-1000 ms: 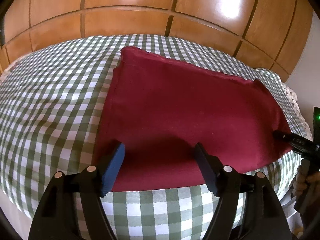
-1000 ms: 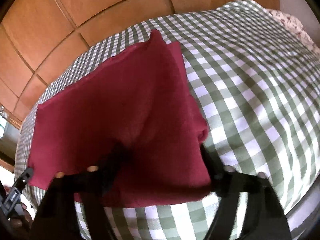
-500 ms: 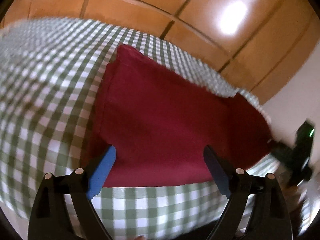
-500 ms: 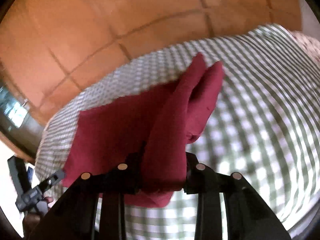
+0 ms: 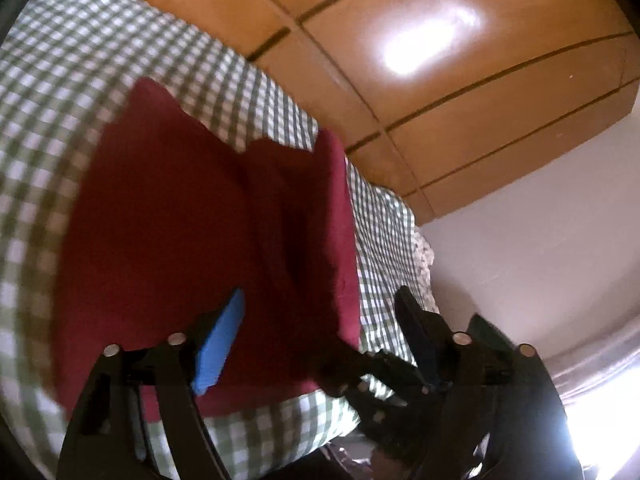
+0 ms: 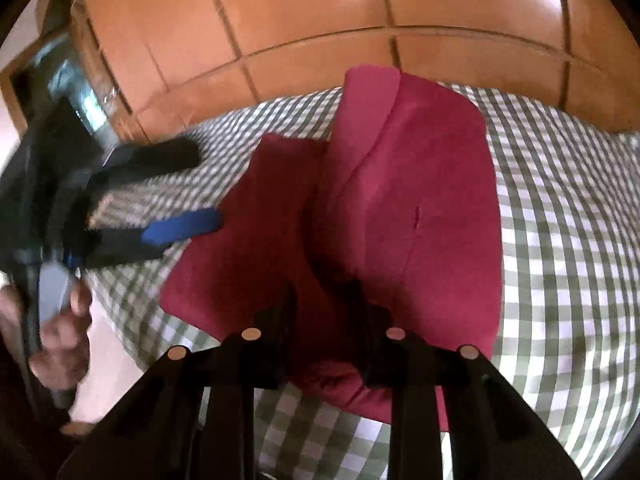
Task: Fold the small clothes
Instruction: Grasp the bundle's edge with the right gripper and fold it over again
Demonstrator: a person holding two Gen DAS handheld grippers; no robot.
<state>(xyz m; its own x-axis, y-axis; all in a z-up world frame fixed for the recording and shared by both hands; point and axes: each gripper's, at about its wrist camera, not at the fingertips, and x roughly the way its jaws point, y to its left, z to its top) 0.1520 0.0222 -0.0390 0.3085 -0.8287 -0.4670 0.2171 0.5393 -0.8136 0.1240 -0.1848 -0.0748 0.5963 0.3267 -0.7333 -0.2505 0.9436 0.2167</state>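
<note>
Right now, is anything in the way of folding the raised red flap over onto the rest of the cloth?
Only the left tool, open over the red cloth's far side. The right tool grips the flap.

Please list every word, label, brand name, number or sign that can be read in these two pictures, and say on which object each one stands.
None: no readable text appears in either view.
Red cloth: no label or print shows.
Checked bed cover: pattern only.
Wooden panels: plain, no marking.
Left gripper and right gripper: no lettering visible; the left one is blurred.
</note>
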